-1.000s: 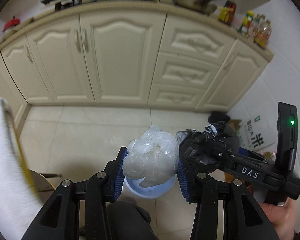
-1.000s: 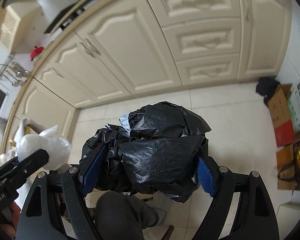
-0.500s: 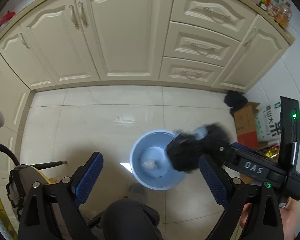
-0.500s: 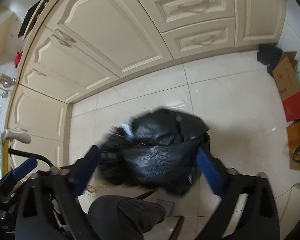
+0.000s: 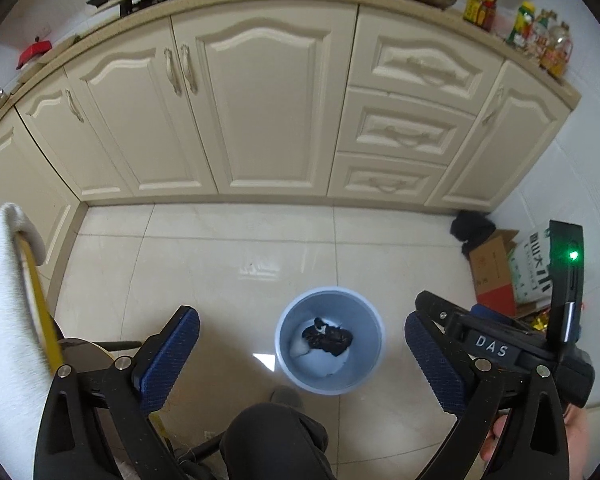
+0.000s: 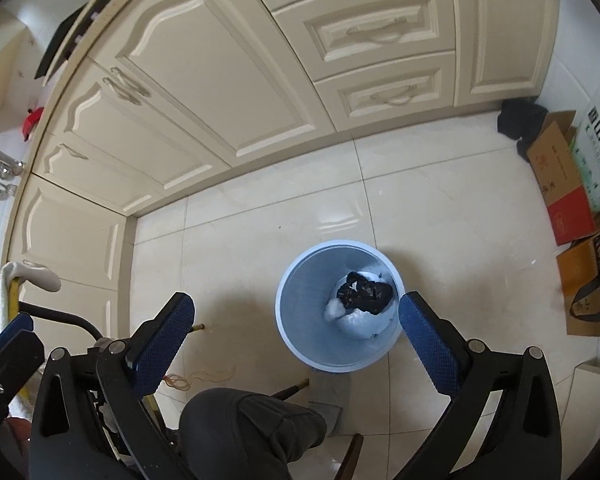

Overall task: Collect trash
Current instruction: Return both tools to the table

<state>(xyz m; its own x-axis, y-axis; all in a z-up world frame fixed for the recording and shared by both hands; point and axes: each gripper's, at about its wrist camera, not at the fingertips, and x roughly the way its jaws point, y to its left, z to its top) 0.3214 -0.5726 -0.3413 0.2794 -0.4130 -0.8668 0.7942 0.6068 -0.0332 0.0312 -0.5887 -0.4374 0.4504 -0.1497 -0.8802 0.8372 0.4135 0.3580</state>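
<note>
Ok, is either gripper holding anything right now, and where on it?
Nothing is held. The left gripper is opening and the right gripper is open, both empty. The black bag and white bag lie in the blue bin.

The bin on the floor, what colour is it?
Light blue bin, clearest in the right wrist view.

Glossy cream floor tiles (image 6: 440, 216); smooth blue plastic bin (image 6: 300, 304) holding crinkled black plastic bag (image 6: 366, 292); matt painted cabinets (image 5: 260, 112), probably wood; textured blue gripper pads (image 5: 172, 354).
</note>
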